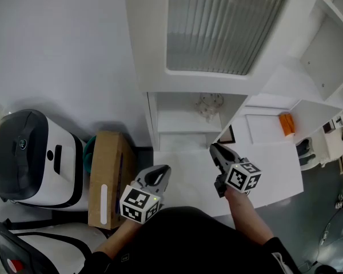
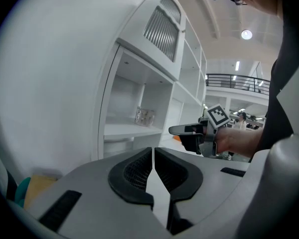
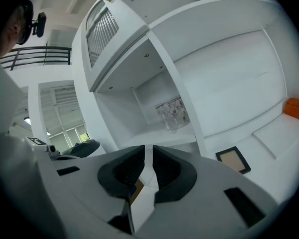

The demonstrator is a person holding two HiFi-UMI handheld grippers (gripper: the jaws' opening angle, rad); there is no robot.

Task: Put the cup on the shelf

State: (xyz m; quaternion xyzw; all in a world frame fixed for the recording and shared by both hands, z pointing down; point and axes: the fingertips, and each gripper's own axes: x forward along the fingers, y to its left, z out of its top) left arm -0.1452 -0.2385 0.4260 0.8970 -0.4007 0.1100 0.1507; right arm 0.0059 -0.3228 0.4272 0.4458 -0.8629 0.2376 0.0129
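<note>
Checked left gripper [image 2: 153, 153]: found jaws drawn almost together, only a thin slit between the pads, nothing gripped. Checked right gripper [image 3: 148, 152]: found same condition, jaws near closed with a narrow gap, holding nothing. Located both grippers held low in front of the person, side by side and apart from each other, right one slightly further forward over the white counter [image 1: 268, 170]. Located cup [image 3: 172, 113], clear glass with a faint pattern, standing upright on the shelf [image 1: 180, 121] inside an open compartment of the white unit, ahead of the right gripper's jaws and above them, well apart from the tips. Confirmed same cup ahead and slightly left of the left gripper's jaws, likewise out of contact. Recorded a ribbed cabinet door [image 1: 223, 24] above that compartment. Recorded a small framed panel [image 3: 232, 159] lying flat to the right of the right gripper, and an orange object [image 3: 295, 107] further right. Recorded a cardboard box [image 1: 107, 176] just left of the left gripper, with a white appliance [image 1: 28, 156], dark-lidded, beyond it.
</note>
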